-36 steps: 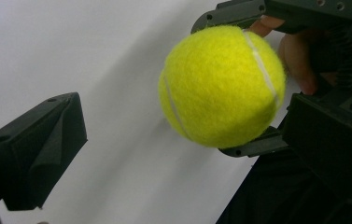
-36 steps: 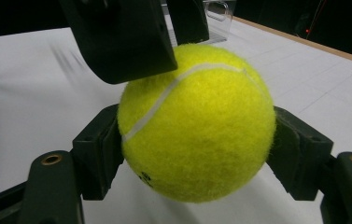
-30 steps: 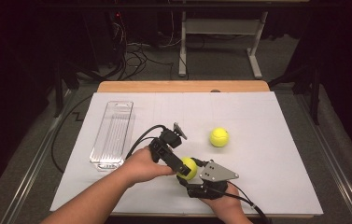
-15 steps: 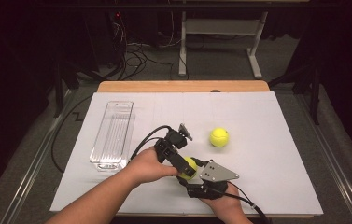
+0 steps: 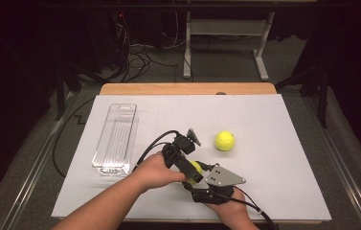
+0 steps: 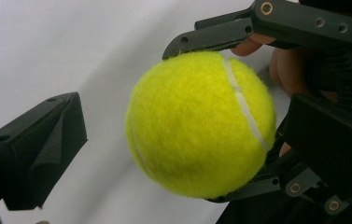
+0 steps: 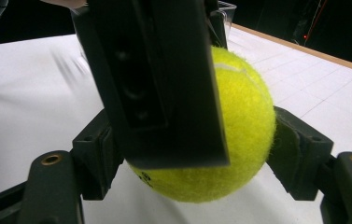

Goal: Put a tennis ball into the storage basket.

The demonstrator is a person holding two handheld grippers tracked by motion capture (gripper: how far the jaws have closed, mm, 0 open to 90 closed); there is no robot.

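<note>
**Ball clamped in my right gripper, left gripper open around it**

My right gripper [image 5: 198, 178] sits near the front edge of the table, its jaws clamped on a yellow tennis ball [image 5: 195, 171]. In the right gripper view the two black pads press the ball [image 7: 239, 140] from either side, and the ball hangs just above the white sheet, with a thin gap of shadow under it.

My left gripper [image 5: 187, 165] comes in from the left and lies across the same ball. Its jaws stand apart. In the left gripper view one jaw stands clear of the ball [image 6: 197, 126] on the left with white sheet between them, and the other jaw is on the far right against the right gripper's frame; I cannot tell whether that one touches the ball. In the right gripper view a broad black part of the left gripper [image 7: 159, 84] covers the left half of the ball.

Farther out, a second tennis ball [image 5: 224, 140] rests on the sheet, beyond and to the right of the grippers, apart from both. A clear plastic tray [image 5: 116, 139] lies lengthwise on the left part of the sheet, well apart from the balls. The white sheet [image 5: 274, 158] covers most of the wooden table [image 5: 168, 89], whose far edge shows bare.
</note>
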